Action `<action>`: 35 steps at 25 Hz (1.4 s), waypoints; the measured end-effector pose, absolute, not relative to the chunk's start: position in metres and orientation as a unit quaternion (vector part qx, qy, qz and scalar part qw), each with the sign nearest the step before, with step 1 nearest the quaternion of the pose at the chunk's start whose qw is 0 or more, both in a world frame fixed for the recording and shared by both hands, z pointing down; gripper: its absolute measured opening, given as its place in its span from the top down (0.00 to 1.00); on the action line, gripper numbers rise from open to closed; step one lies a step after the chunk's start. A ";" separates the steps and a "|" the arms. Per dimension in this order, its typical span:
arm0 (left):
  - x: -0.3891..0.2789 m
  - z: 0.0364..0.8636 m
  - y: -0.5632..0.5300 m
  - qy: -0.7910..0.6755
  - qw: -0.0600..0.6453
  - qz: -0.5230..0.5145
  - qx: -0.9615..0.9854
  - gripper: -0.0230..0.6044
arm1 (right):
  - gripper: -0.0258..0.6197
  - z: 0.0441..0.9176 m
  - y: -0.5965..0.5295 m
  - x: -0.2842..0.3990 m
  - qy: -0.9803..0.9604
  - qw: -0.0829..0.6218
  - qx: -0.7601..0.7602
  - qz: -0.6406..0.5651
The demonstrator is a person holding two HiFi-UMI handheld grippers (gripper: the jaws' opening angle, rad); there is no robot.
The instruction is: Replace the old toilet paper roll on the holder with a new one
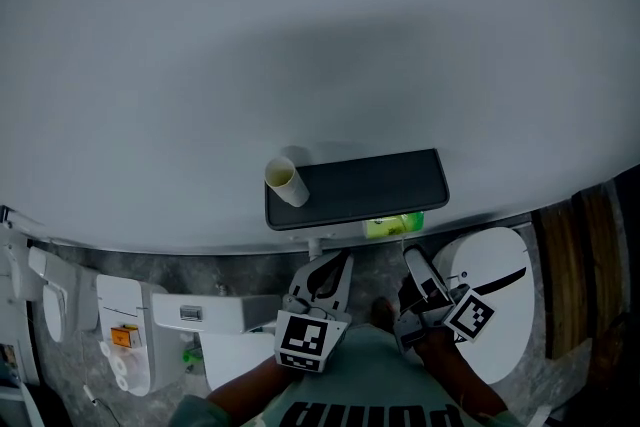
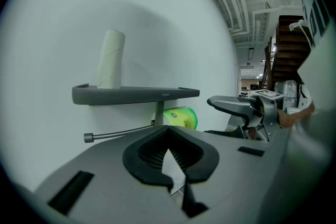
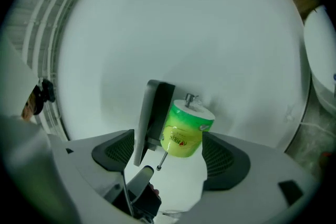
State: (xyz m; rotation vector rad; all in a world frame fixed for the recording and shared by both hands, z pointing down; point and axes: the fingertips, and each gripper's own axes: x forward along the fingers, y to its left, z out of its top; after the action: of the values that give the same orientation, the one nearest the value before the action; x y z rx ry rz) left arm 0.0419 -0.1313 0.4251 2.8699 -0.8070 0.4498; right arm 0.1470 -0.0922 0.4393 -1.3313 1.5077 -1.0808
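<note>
A dark grey holder shelf [image 1: 372, 185] [image 2: 136, 94] hangs on the wall. An empty cardboard tube [image 1: 285, 181] [image 2: 111, 59] stands on its left end. A green-wrapped toilet paper roll [image 1: 393, 226] [image 2: 181, 117] [image 3: 185, 131] sits on the holder's bar [image 2: 118, 134] under the shelf. My right gripper [image 1: 420, 277] [image 3: 169, 161] is open just below the roll, with the roll showing between its jaws and apart from them. My left gripper [image 1: 328, 275] [image 2: 168, 130] is shut with nothing in it, below the shelf and left of the right gripper [image 2: 236, 107].
A white toilet [image 1: 497, 300] stands at the lower right, by the right gripper. White wall units [image 1: 125, 330] are at the lower left. The plain wall fills the view above the shelf. The person's sleeves [image 1: 350, 395] show at the bottom.
</note>
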 end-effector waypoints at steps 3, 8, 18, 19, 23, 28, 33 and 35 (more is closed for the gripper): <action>0.045 0.427 -0.130 -0.266 0.065 0.152 0.950 0.96 | 0.47 0.430 -0.088 0.147 0.642 0.335 -0.576 -0.379; 0.049 0.429 -0.129 -0.271 0.064 0.153 0.948 0.96 | 0.90 0.417 -0.084 0.143 0.693 0.187 -0.638 -0.278; 0.053 0.431 -0.123 -0.295 0.061 0.170 0.938 0.96 | 0.94 0.396 -0.085 0.124 0.752 0.011 -0.642 -0.148; 0.054 0.431 -0.121 -0.298 0.062 0.170 0.937 0.96 | 0.94 0.396 -0.084 0.125 0.755 0.006 -0.640 -0.143; 0.057 0.431 -0.119 -0.320 0.058 0.158 0.932 0.96 | 0.94 0.401 -0.083 0.129 0.766 -0.006 -0.628 -0.136; 0.049 0.434 -0.115 -0.364 0.066 0.150 0.917 0.96 | 0.94 0.406 -0.083 0.125 0.789 -0.016 -0.600 -0.128; 0.040 0.436 -0.109 -0.393 0.076 0.146 0.905 0.96 | 0.94 0.406 -0.090 0.121 0.806 -0.021 -0.580 -0.117; 0.037 0.434 -0.107 -0.399 0.074 0.142 0.903 0.96 | 0.94 0.406 -0.091 0.121 0.809 -0.026 -0.577 -0.106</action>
State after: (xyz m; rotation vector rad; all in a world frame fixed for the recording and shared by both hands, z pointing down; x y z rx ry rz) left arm 0.0367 -0.1071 0.4342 2.7107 -1.1968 0.4270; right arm 0.1210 -0.0905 0.4058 -1.8440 2.5850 -0.3402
